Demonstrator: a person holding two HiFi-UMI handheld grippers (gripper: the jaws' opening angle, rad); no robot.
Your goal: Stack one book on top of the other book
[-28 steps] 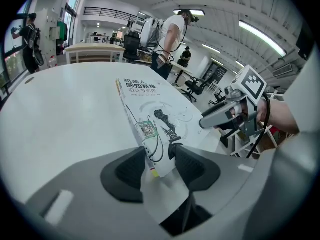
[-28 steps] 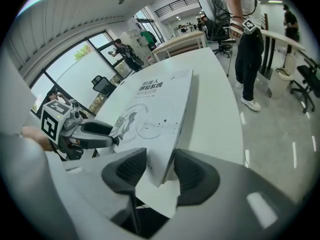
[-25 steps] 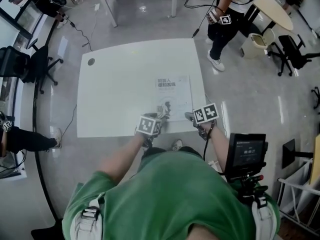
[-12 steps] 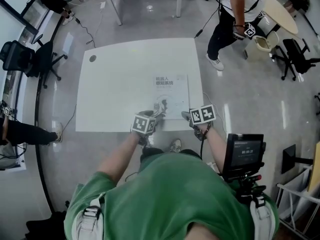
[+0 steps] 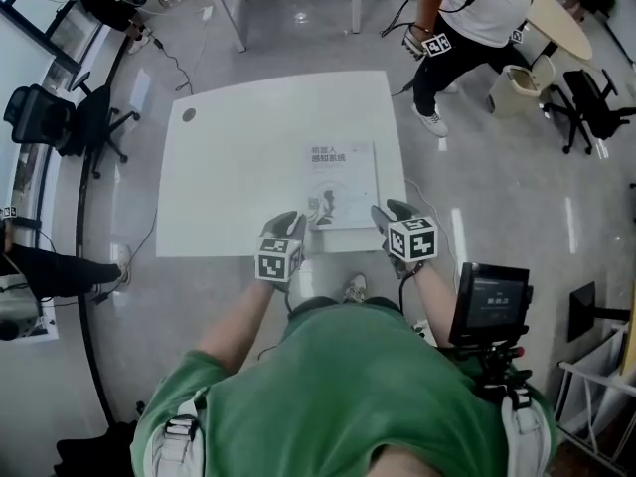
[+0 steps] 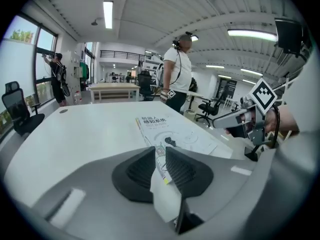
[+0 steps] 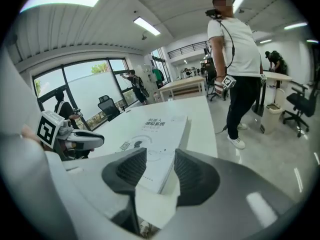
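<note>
White table (image 5: 238,167) with the book (image 5: 343,182) lying flat on it. In the head view both grippers sit right by the book's near corners, left gripper (image 5: 286,221) at the near-left and right gripper (image 5: 391,211) at the near-right. The left gripper view adds that its jaws have just been closing. Only a thin slit is left, with nothing pinched and the book corner beyond. In the right gripper view the jaws are spread around the near-right corner, not squeezing. The edge looks thick there, maybe two books stacked, can't say.
</note>
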